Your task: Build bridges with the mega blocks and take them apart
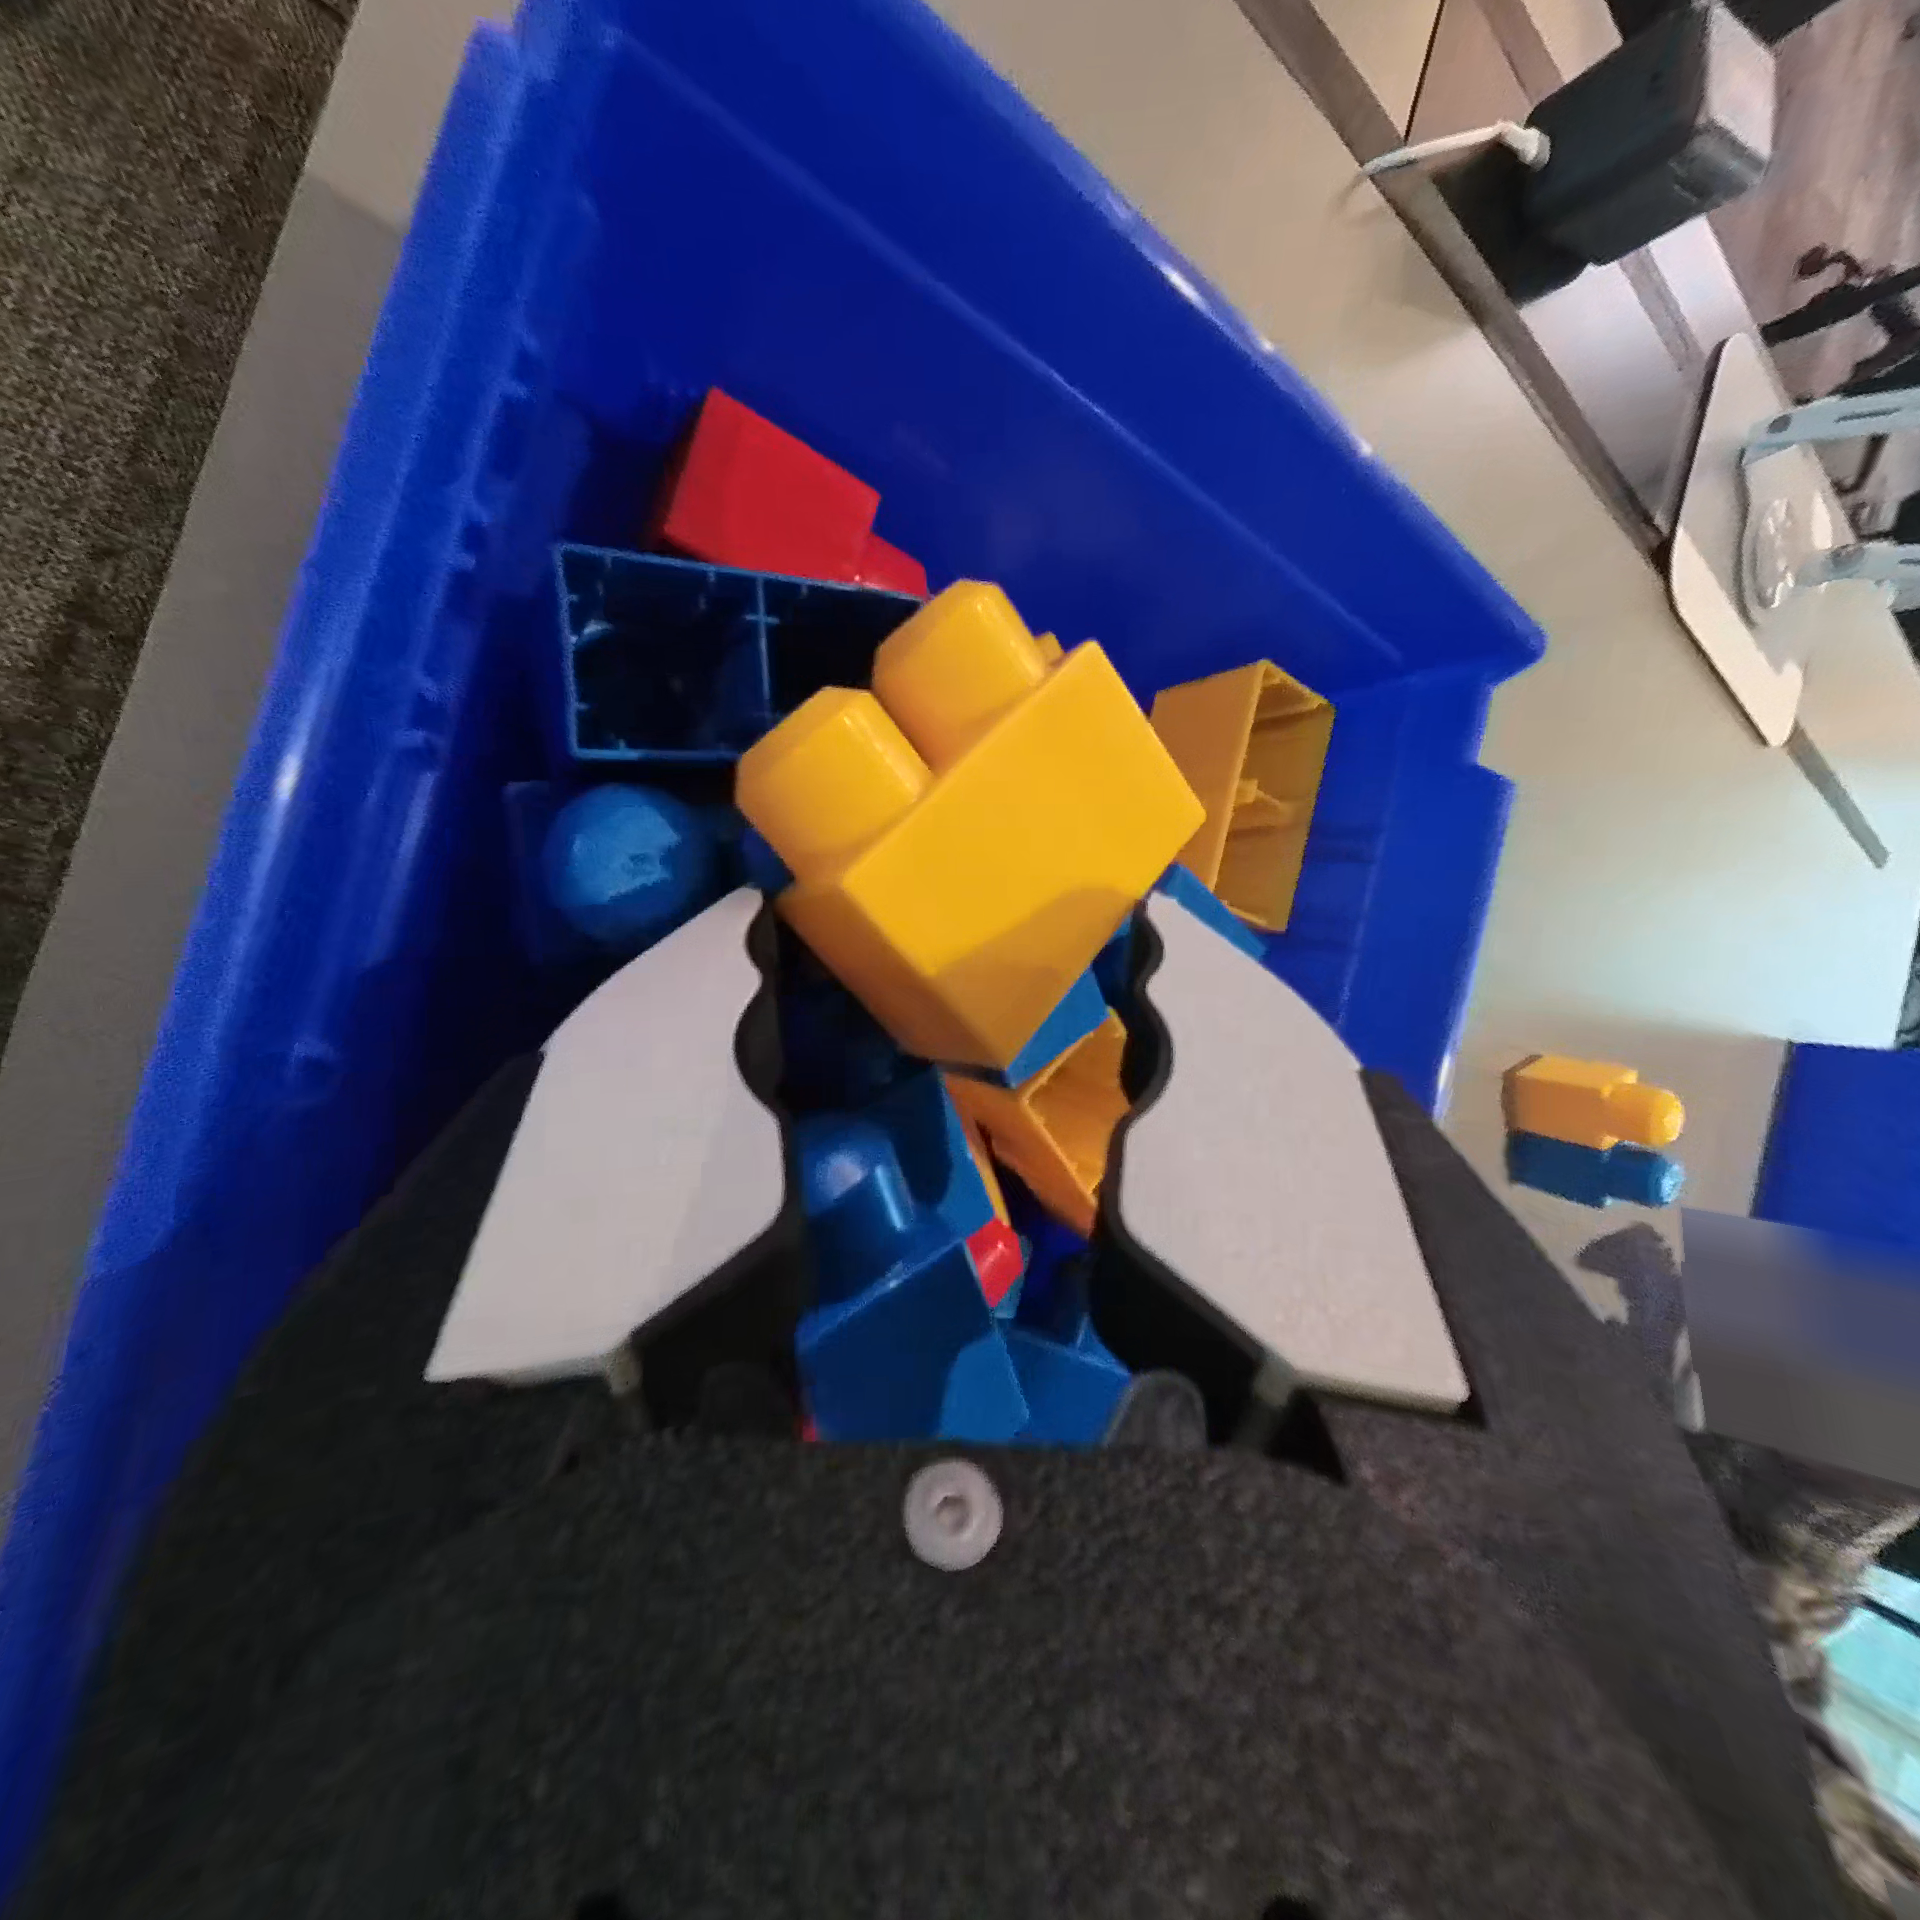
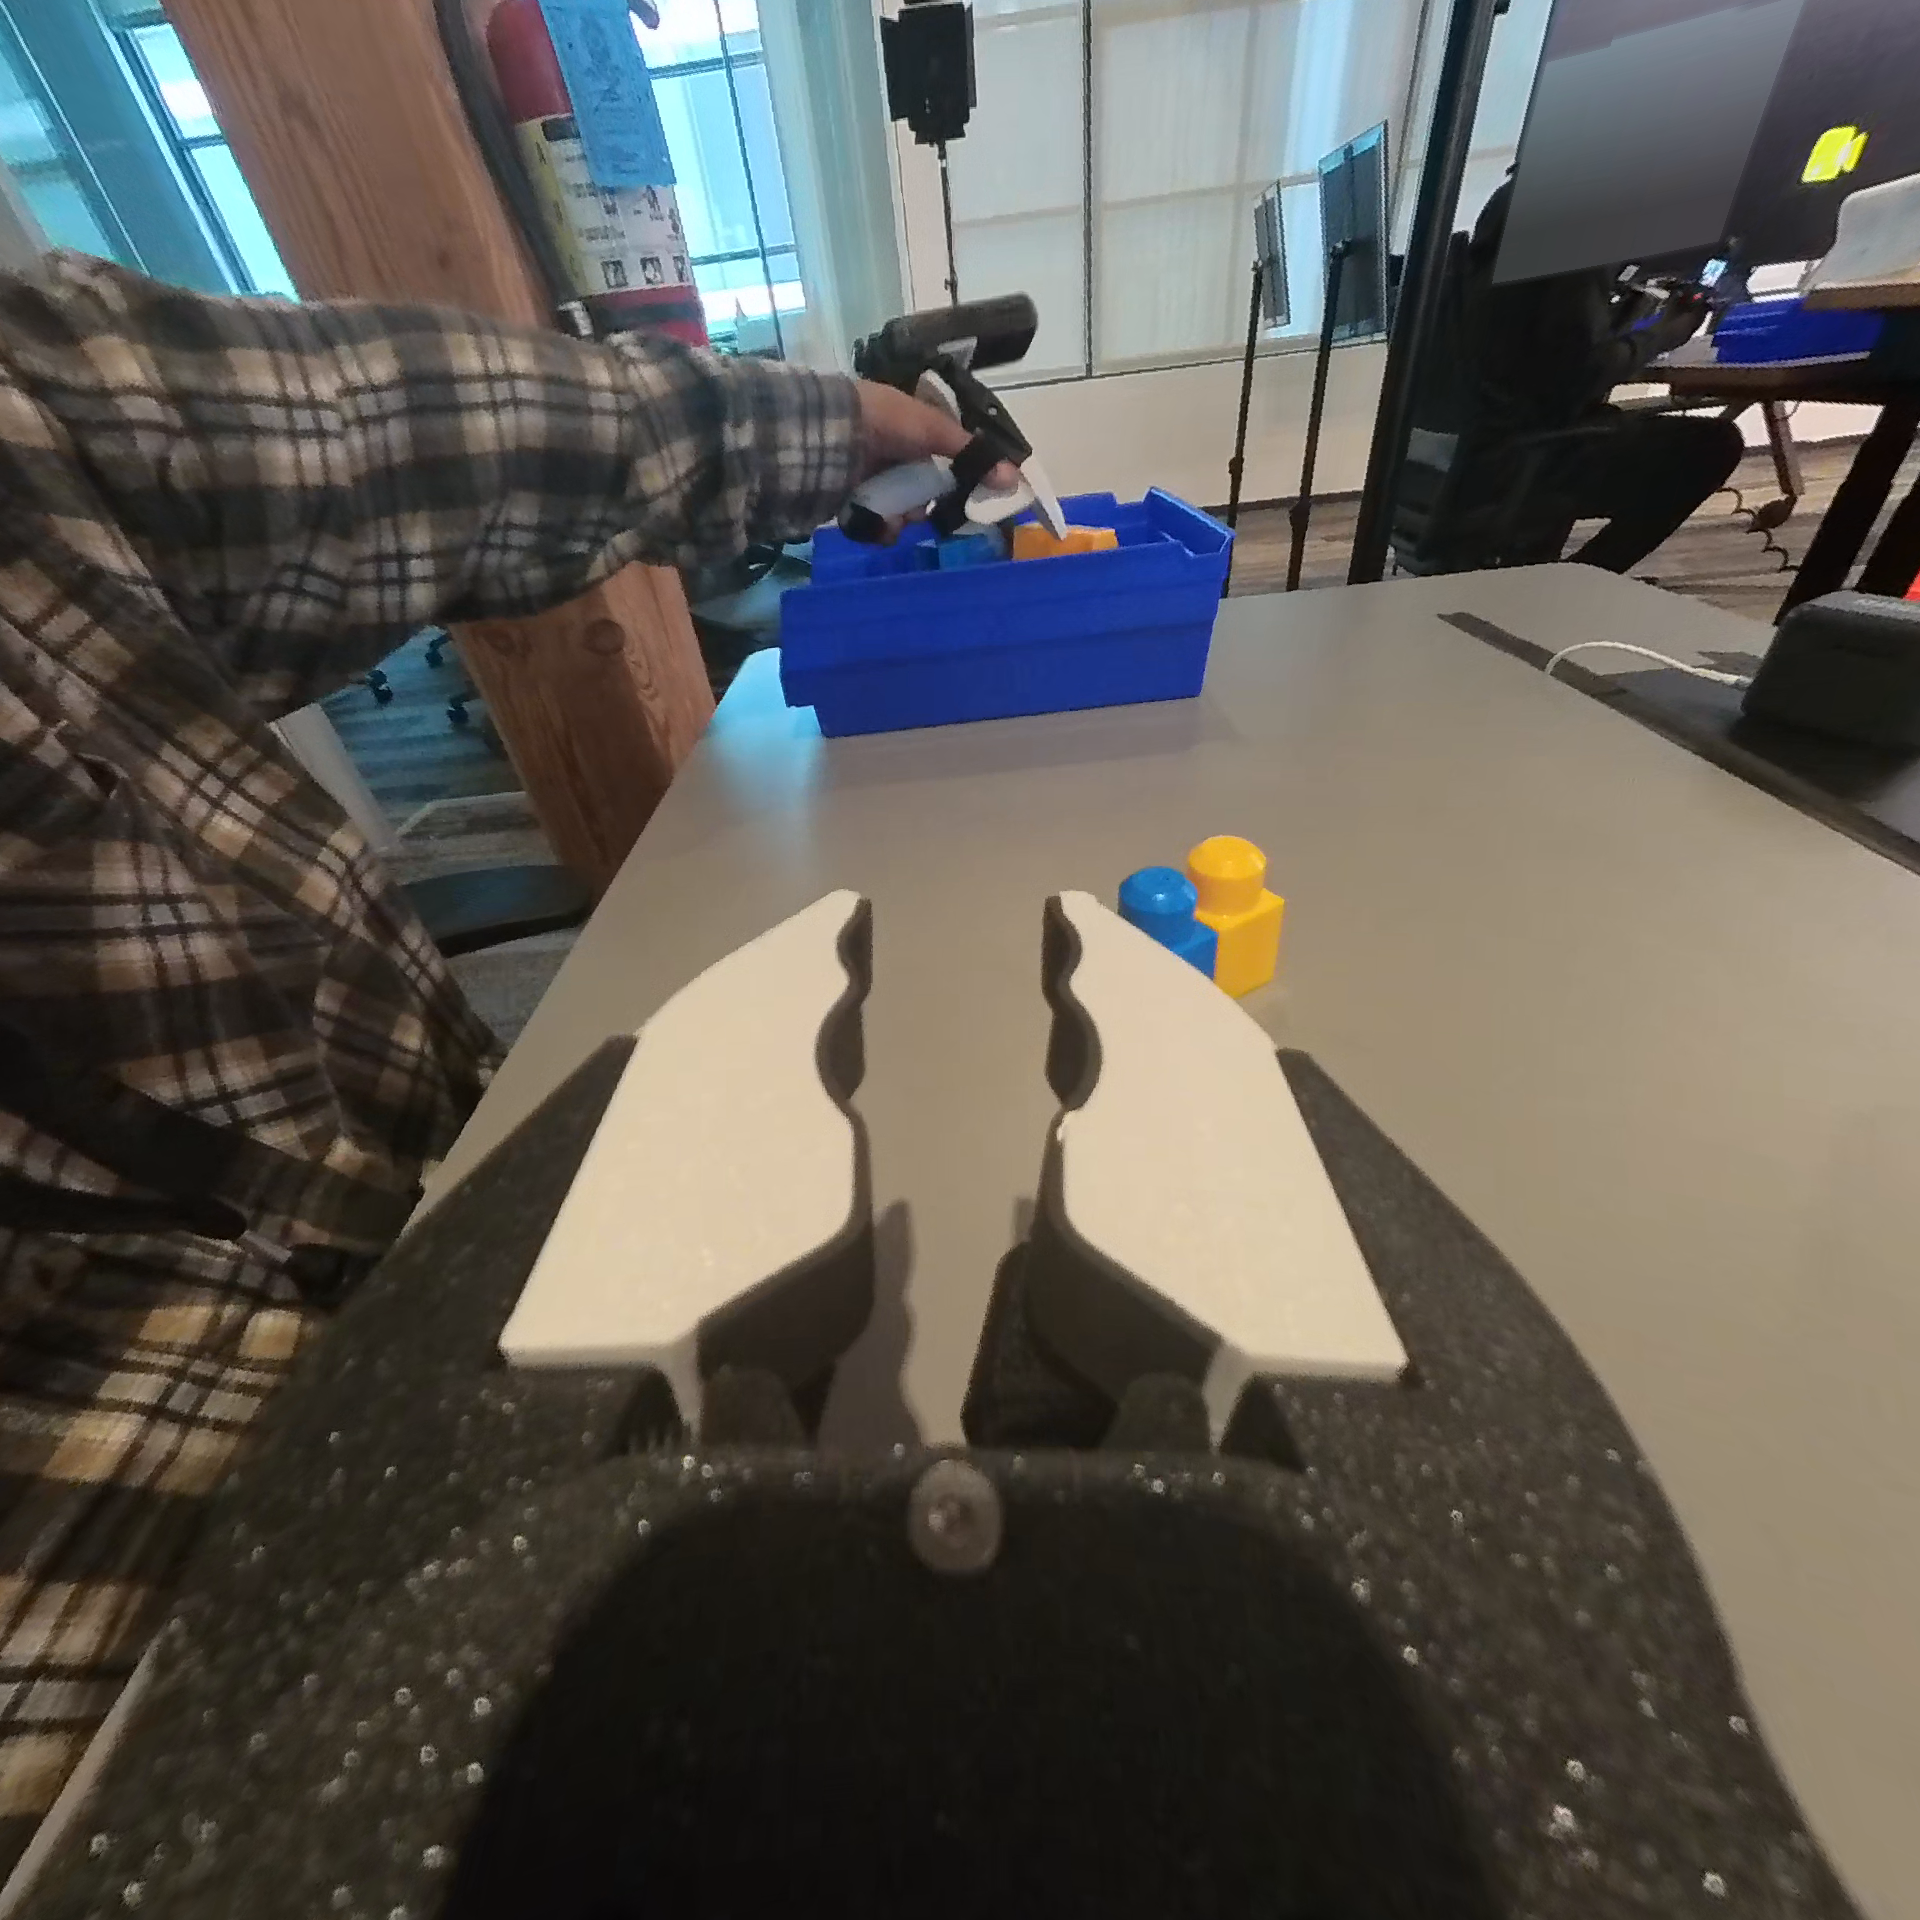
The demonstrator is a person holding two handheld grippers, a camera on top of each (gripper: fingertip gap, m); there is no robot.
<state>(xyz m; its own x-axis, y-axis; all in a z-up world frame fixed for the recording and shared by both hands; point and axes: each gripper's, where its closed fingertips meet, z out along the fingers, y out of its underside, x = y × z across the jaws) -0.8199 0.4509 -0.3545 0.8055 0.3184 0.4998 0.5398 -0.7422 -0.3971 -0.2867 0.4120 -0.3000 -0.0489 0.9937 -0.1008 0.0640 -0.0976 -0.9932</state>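
My left gripper (image 1: 951, 914) reaches into a blue bin (image 1: 343, 831) and is shut on a yellow two-stud block (image 1: 966, 821), held tilted above the pile. Under it lie blue blocks (image 1: 894, 1247), a red block (image 1: 764, 488), an upturned blue block (image 1: 665, 665) and a hollow yellow block (image 1: 1257, 790). My right gripper (image 2: 956, 914) is open and empty, low over the grey table (image 2: 1455, 1039). A blue one-stud block (image 2: 1164, 920) and a yellow one-stud block (image 2: 1242, 914) stand side by side, touching, just right of its right fingertip. The left gripper (image 2: 1039, 509) also shows at the bin (image 2: 997, 644) in the right wrist view.
The bin stands at the table's far left edge. A person's plaid sleeve (image 2: 416, 468) stretches across the left side. A dark device (image 2: 1839, 665) with a white cable sits at the table's right edge. A wooden post (image 2: 561, 675) stands beyond the table's left edge. My hands' fingertips stand some 55 cm from each other.
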